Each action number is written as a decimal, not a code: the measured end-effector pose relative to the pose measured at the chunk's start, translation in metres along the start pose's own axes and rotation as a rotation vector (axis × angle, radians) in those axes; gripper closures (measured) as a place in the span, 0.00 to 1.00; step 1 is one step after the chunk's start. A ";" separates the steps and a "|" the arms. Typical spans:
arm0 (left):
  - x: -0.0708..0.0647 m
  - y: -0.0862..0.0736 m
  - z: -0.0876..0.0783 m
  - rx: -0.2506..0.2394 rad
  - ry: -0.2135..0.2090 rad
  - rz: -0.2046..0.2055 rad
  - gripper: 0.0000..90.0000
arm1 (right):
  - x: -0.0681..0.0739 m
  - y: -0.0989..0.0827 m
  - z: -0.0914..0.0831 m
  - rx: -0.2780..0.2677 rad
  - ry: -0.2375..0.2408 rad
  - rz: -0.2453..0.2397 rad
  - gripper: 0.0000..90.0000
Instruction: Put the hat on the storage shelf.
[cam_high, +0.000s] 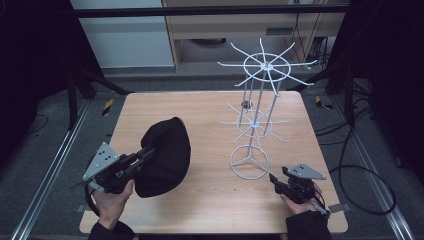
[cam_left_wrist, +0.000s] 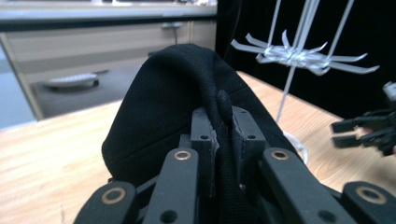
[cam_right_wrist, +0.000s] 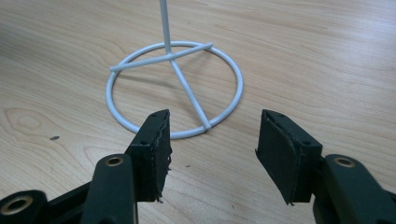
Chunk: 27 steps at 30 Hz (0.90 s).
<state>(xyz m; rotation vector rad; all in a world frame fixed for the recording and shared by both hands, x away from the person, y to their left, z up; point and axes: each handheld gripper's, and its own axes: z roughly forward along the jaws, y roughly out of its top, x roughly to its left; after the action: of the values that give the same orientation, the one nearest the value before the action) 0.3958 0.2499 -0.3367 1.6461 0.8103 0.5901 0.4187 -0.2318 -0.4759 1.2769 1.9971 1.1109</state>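
Note:
A black cap (cam_high: 165, 155) hangs lifted at the table's left, pinched by its edge in my left gripper (cam_high: 149, 153), which is shut on the fabric. In the left gripper view the cap (cam_left_wrist: 163, 102) rises in front of the jaws and its rim runs down between the pads (cam_left_wrist: 219, 126). A white wire rack (cam_high: 260, 95) with two tiers of spokes stands right of centre on a ring base (cam_high: 248, 161). My right gripper (cam_high: 272, 178) rests low at the front right, open, pointing at that ring base (cam_right_wrist: 173, 88); nothing lies between its fingers (cam_right_wrist: 154, 149).
The wooden table (cam_high: 210, 200) has bare room at front centre and along its back edge. Dark floor, cables (cam_high: 370, 180) and metal rails surround it. A cabinet stands behind the table. My right gripper (cam_left_wrist: 369, 133) shows far right in the left gripper view.

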 end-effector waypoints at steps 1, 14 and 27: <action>-0.001 0.002 -0.001 -0.011 -0.003 0.001 0.90 | 0.000 0.000 0.000 -0.001 -0.001 0.001 0.49; -0.013 0.048 -0.006 -0.171 -0.081 0.033 0.90 | -0.001 0.000 0.000 -0.002 -0.009 0.001 0.49; -0.031 0.083 0.001 -0.261 -0.143 0.056 0.90 | -0.002 0.000 0.001 -0.004 -0.009 -0.001 0.49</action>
<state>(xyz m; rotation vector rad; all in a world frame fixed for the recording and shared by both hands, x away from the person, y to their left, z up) 0.3929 0.2162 -0.2543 1.4560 0.5598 0.5840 0.4198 -0.2334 -0.4766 1.2767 1.9876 1.1061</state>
